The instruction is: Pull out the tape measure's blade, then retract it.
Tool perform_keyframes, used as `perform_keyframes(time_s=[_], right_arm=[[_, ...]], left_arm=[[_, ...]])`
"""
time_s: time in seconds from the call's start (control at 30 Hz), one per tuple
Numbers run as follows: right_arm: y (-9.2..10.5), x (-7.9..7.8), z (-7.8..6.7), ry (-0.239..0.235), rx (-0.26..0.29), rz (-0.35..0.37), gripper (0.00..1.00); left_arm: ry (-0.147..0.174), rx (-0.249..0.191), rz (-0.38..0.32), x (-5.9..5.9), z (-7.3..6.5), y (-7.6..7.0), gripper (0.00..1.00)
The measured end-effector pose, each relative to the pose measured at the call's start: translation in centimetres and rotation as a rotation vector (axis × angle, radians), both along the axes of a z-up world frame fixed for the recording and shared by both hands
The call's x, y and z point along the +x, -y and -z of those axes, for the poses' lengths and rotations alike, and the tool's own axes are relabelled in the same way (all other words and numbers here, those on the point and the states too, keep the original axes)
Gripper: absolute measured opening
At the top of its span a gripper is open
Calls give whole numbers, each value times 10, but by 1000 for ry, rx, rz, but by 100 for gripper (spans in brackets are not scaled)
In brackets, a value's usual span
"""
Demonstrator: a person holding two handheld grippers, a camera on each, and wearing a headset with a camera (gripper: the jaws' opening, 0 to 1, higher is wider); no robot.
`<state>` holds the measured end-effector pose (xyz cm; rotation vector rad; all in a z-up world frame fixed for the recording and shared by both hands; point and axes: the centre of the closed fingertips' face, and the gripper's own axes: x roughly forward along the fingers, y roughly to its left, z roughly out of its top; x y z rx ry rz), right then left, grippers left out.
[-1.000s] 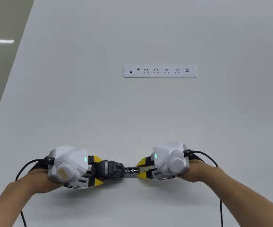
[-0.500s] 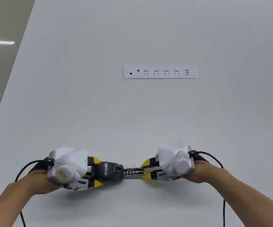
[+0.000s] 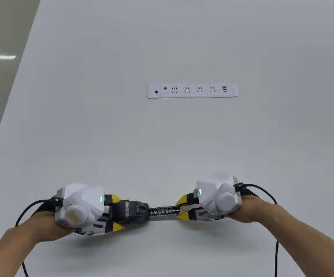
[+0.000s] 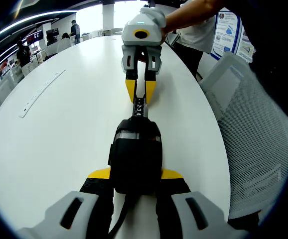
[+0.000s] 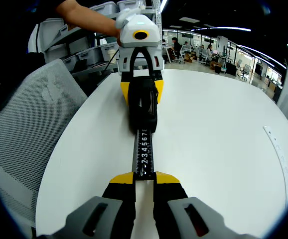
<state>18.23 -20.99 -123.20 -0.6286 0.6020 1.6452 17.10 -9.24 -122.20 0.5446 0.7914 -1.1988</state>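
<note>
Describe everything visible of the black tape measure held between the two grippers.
The black tape measure has a boxy case of matte black plastic, with a grey band across its top. It lies low over the white table; whether it touches I cannot tell. The left gripper clamps the case by its sides. A short length of dark blade with white numerals is out, straight and flat, and the right gripper pinches its end.

white power strip [image 3: 192, 90] lying flat on white table [image 3: 155, 144], grey mesh chair [image 4: 256, 139] beside table
</note>
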Motion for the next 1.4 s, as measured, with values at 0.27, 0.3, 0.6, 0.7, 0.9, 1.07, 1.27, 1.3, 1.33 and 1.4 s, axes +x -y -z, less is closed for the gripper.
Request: perform_keyframes(time_s=[0.27,0.3,0.6,0.7,0.9,1.07,1.27,1.3,1.33,1.4], right_arm=[[8,0,-1,-4,-5,5,10],[10,1,-1,-4,-5,6,10],[20,2,1,-8,-10,14,10],[23,3,1,-8,-12,15,10],[29,3,-1,-3,-10,17,10],[33,3,-2,-1,-12,18,10],[39,4,-1,-4,-13,21,10],[40,4,0,-3,-14,21,10],[41,4,-1,-4,-14,22,10],[43,4,-1,-7,-14,25,10]], left_arm=[[0,4,2,0,0,0,28],[0,4,2,0,0,0,28],[0,4,1,0,0,0,28],[-1,5,1,0,0,0,28],[0,7,0,0,0,-1,28],[-2,10,1,0,0,-1,28],[-4,12,2,0,0,0,28],[-4,12,2,-1,0,0,28],[-4,12,2,0,-1,0,28],[-5,13,2,0,-1,1,28]])
